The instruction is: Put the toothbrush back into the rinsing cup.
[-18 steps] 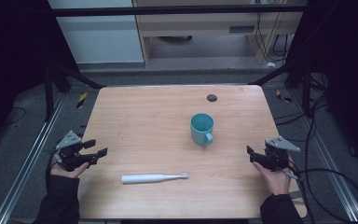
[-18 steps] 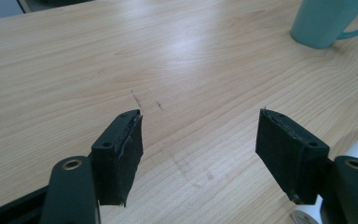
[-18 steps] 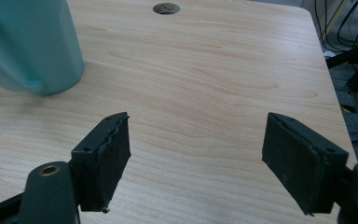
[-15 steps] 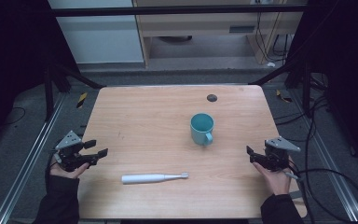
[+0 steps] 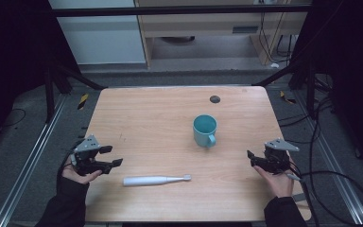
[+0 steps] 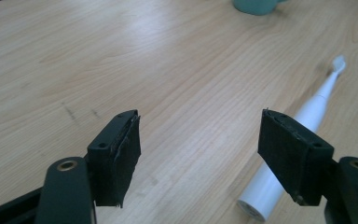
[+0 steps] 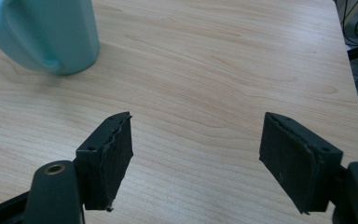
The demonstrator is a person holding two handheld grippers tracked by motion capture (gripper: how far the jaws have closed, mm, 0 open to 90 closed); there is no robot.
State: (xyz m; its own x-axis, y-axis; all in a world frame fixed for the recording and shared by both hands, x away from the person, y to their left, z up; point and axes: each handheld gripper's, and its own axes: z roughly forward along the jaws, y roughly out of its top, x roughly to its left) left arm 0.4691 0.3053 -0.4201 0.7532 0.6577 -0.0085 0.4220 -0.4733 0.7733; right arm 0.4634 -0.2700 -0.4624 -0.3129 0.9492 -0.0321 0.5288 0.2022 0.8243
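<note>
Here both wide-open grippers, left gripper (image 5: 114,155) and right gripper (image 5: 250,158), flank toothbrush (image 5: 155,179) and mug (image 5: 204,130).

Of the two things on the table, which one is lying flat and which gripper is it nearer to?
The white electric toothbrush lies flat on the table, nearer the left gripper. The teal mug stands upright.
</note>
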